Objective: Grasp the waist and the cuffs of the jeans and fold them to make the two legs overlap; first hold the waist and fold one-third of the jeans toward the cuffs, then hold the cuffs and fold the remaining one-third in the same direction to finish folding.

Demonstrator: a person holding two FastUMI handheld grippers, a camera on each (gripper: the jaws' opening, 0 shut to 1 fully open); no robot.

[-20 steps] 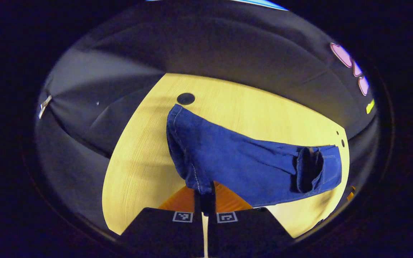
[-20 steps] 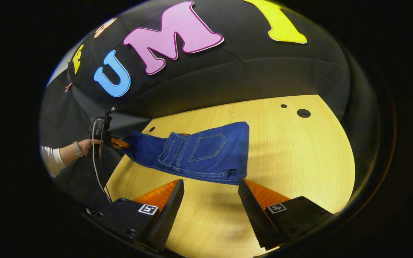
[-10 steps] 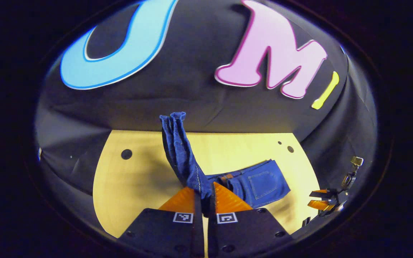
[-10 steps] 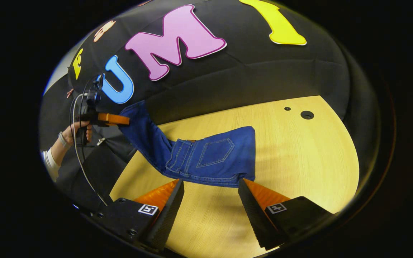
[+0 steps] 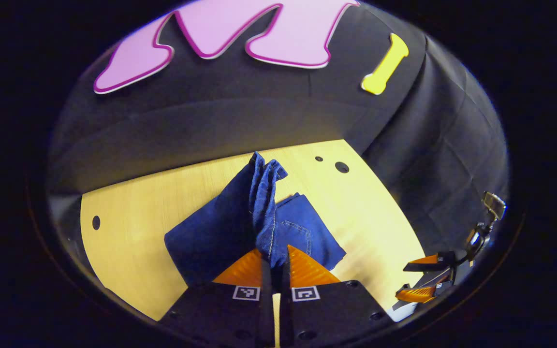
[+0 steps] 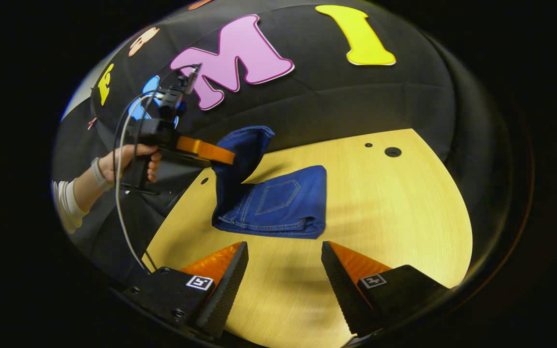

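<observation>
Left gripper (image 5: 274, 263) was clamped on the cuffs of the dark blue denim jeans (image 6: 278, 203), lifted above the folded part on the pale wooden table (image 6: 394, 217). Right gripper (image 6: 284, 263) hung apart, empty. Denim looked heavy, limp; a grip through both cuff layers seemed safest.

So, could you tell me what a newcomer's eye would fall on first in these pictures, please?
The blue jeans on the pale wooden table: the waist part lies folded flat while the cuff end is lifted above it, clamped in the left gripper that a hand holds at the table's left. The right gripper waits open near the table's front edge, short of the denim.
</observation>
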